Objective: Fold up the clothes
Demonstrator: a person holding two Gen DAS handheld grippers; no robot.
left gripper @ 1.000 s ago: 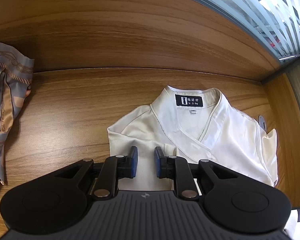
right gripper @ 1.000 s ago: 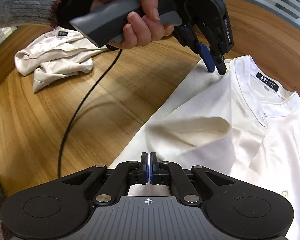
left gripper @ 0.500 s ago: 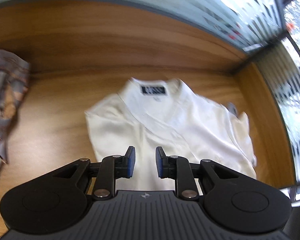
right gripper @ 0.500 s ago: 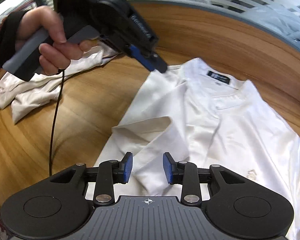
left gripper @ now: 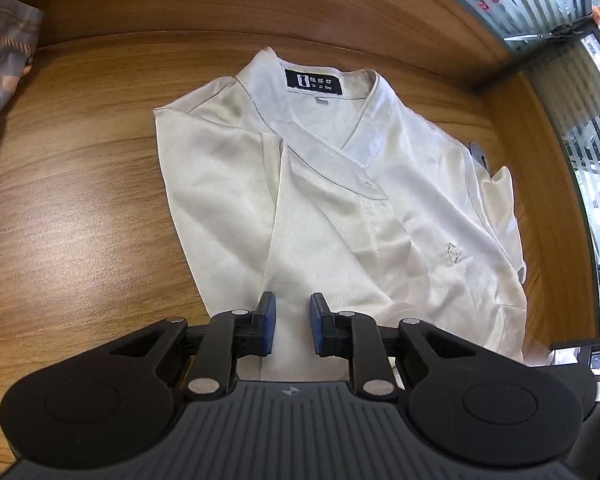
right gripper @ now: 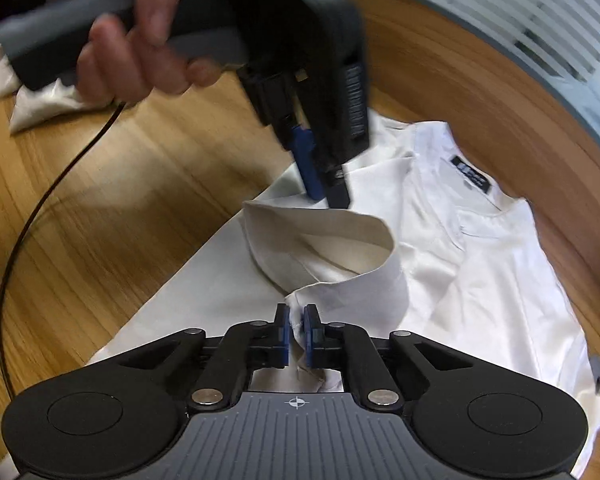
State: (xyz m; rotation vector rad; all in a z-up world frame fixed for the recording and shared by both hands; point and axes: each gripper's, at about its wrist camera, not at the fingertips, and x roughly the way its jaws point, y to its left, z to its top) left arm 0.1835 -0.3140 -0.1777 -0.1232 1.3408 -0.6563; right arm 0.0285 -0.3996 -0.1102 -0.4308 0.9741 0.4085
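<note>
Wooden worktop carries a cream shirt lying flat, collar and black label at the far side. Patterned scarf-like cloth at far left edge, a second crumpled white garment behind the person's hand, black cable trailing across the wood. Left gripper: jaws narrowly apart, nothing between them in its own view, tips down at the shirt's folded-over cuff. Right gripper: clamped on a bunched bit of the shirt's hem, fabric pinched between the blue pads
</note>
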